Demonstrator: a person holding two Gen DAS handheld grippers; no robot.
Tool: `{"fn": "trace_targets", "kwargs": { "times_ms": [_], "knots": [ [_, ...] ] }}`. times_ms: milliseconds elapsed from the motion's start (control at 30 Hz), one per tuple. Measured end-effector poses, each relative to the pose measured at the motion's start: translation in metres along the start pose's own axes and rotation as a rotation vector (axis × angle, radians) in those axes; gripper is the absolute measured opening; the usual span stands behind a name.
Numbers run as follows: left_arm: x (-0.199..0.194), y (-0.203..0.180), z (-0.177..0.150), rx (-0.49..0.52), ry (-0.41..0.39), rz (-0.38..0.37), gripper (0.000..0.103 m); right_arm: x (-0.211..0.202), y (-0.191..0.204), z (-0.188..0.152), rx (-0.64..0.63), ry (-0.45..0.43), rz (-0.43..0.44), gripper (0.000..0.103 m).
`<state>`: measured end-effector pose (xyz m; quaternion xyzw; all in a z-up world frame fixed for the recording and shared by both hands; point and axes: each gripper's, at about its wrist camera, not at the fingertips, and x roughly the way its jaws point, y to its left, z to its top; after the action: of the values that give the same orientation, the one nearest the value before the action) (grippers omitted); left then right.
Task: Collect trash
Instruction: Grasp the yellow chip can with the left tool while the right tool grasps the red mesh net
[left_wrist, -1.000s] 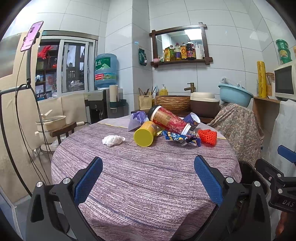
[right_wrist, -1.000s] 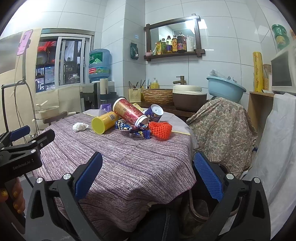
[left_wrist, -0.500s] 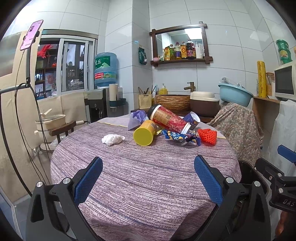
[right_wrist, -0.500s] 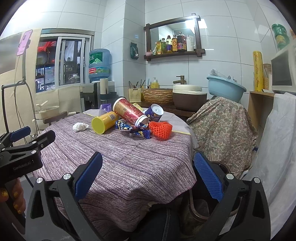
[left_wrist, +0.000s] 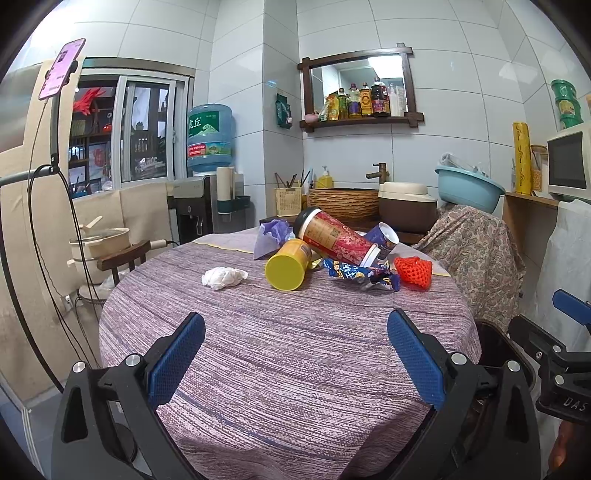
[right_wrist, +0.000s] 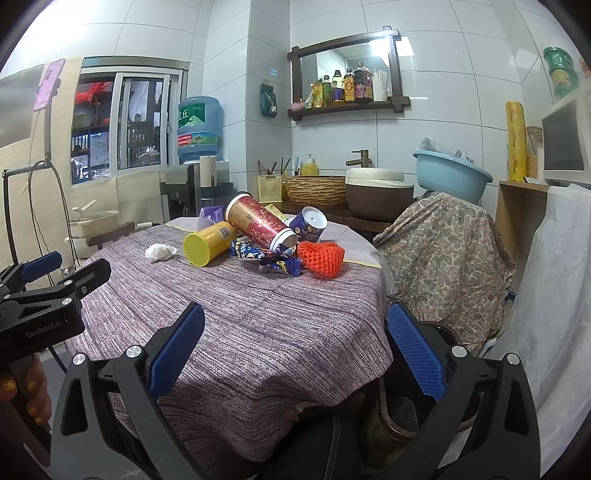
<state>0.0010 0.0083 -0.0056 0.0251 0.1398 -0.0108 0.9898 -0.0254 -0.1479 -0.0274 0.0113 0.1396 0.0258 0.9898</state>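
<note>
Across the table, well beyond both my gaping, empty grippers — left gripper, right gripper — the yellow can lies with its base toward me, nearer the left.

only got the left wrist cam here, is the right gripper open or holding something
Observer: Open. The right gripper has its fingers spread wide with nothing between them.
Operator: ok and the bin, i just see a dark rim on my right
Observer: The bin stands on the floor below the near edge of the table, next to the cloth-covered chair.
Operator: whats under the table by it
Observer: A leg in jeans, just left of the bin.
</note>
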Motion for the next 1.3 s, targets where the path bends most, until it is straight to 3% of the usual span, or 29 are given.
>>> {"fn": "trace_targets", "kwargs": {
  "times_ms": [367,467,567,667,833,1067,1133,1200,1300],
  "knots": [
    [0.011,0.0,-0.005,-0.003,0.038,-0.017,0.098,0.015,-0.001,-0.002,-0.021,0.044,-0.001,0.098],
    [0.03,0.005,-0.008,-0.018,0.126,-0.051,0.098,0.035,-0.005,-0.007,-0.015,0.129,-0.007,0.098],
    [0.048,0.011,-0.013,-0.023,0.212,-0.072,0.098,0.066,-0.014,-0.018,0.031,0.256,0.052,0.098],
    [0.06,0.019,-0.014,-0.021,0.253,-0.097,0.098,0.088,-0.021,-0.025,0.047,0.313,0.086,0.098],
    [0.083,0.026,-0.006,0.009,0.283,-0.127,0.098,0.124,-0.025,-0.009,0.009,0.306,0.094,0.098],
    [0.129,0.025,0.012,0.079,0.385,-0.197,0.098,0.201,-0.033,0.033,-0.073,0.308,0.08,0.097],
    [0.142,0.027,0.018,0.088,0.398,-0.188,0.098,0.224,-0.035,0.042,-0.1,0.317,0.062,0.095],
    [0.152,0.028,0.023,0.1,0.401,-0.176,0.098,0.249,-0.044,0.05,-0.074,0.35,0.072,0.084],
    [0.167,0.031,0.032,0.102,0.418,-0.171,0.098,0.273,-0.051,0.057,-0.055,0.378,0.071,0.082]
  ]
}}
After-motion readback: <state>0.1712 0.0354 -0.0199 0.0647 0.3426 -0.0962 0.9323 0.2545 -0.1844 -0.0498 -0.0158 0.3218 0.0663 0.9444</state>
